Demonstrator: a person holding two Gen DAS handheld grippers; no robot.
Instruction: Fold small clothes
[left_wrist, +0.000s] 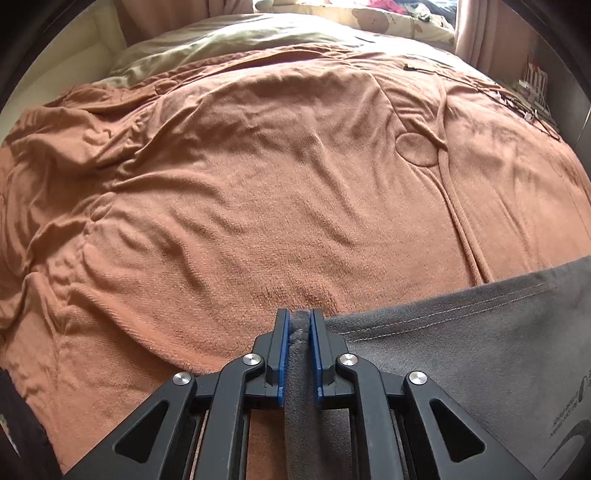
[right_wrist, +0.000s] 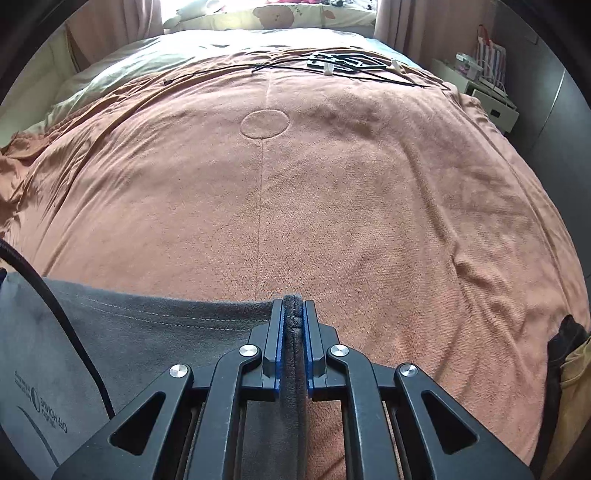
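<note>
Grey fleece garment (left_wrist: 461, 354) lies along the near edge of the orange bedspread (left_wrist: 258, 184), hem stretched between your two tools. Your left gripper (left_wrist: 298, 325) pinches one hem corner, your right gripper (right_wrist: 293, 314) pinches the other, fabric bunched between the blue pads. Looks like mid-fold, laying the edge down. Next: set the hem flat and square, then release both.

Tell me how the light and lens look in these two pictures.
Left wrist view: window glare at top, blanket evenly lit with soft crease shadows, edges bowed by the fisheye. Right wrist view: same blown-out window, blanket flatter, dark vignette round the rim; both sharp.
</note>
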